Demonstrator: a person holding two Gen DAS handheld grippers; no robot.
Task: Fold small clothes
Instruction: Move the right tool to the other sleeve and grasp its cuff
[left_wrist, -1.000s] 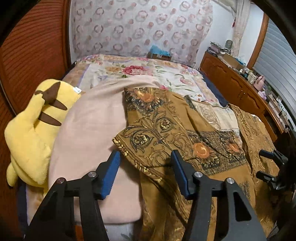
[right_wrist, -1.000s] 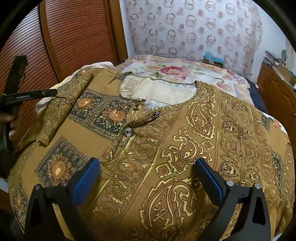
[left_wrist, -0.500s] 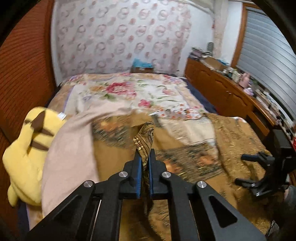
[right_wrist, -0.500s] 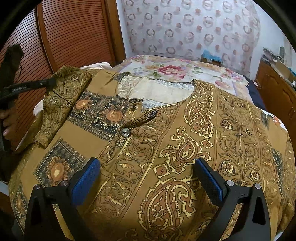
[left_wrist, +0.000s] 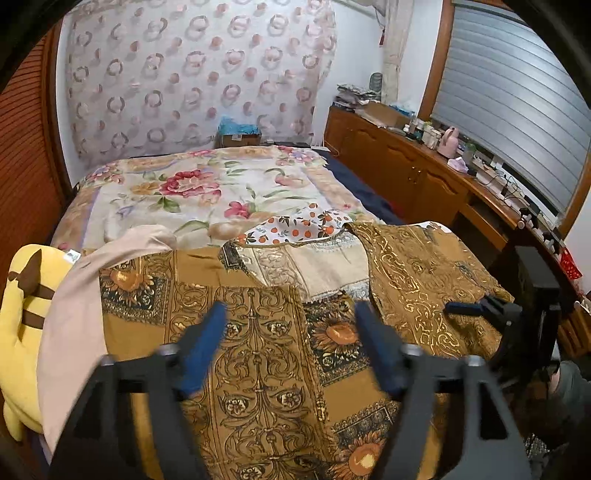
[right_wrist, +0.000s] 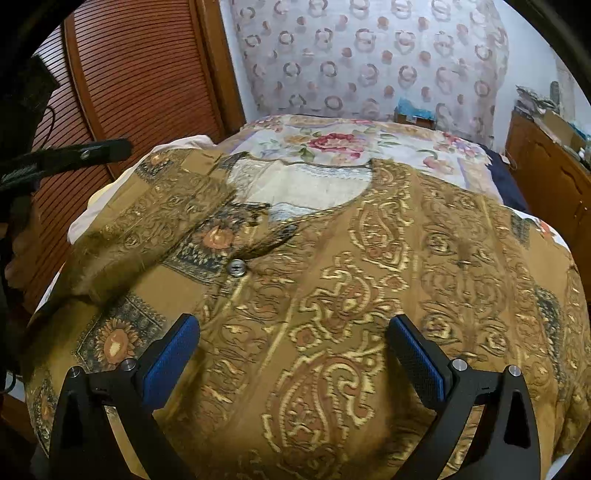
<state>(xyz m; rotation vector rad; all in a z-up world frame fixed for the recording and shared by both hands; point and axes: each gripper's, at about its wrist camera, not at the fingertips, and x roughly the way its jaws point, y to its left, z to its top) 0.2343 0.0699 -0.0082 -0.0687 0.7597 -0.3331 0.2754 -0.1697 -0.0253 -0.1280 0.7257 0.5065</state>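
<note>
A brown patterned blouse (left_wrist: 266, 332) with gold paisley and sunflower prints lies spread on the bed, also seen in the right wrist view (right_wrist: 332, 280). Its left sleeve (right_wrist: 147, 221) lies folded inward over the front, near a silver button (right_wrist: 236, 266). My left gripper (left_wrist: 290, 332) is open and empty, just above the folded sleeve. My right gripper (right_wrist: 293, 343) is open and empty, low over the blouse's front. The right gripper also shows at the right in the left wrist view (left_wrist: 491, 314).
A yellow plush toy (left_wrist: 22, 314) and a pink cloth (left_wrist: 74, 317) lie left of the blouse. A floral bedspread (left_wrist: 207, 188) covers the bed. A wooden cabinet (left_wrist: 424, 173) with clutter runs along the right. A slatted wooden door (right_wrist: 122, 74) stands left.
My left gripper pinched the sleeve, carried it over the blouse's front, then opened and let it go. The sleeve now lies folded inward. My right gripper stayed open and barely moved.
</note>
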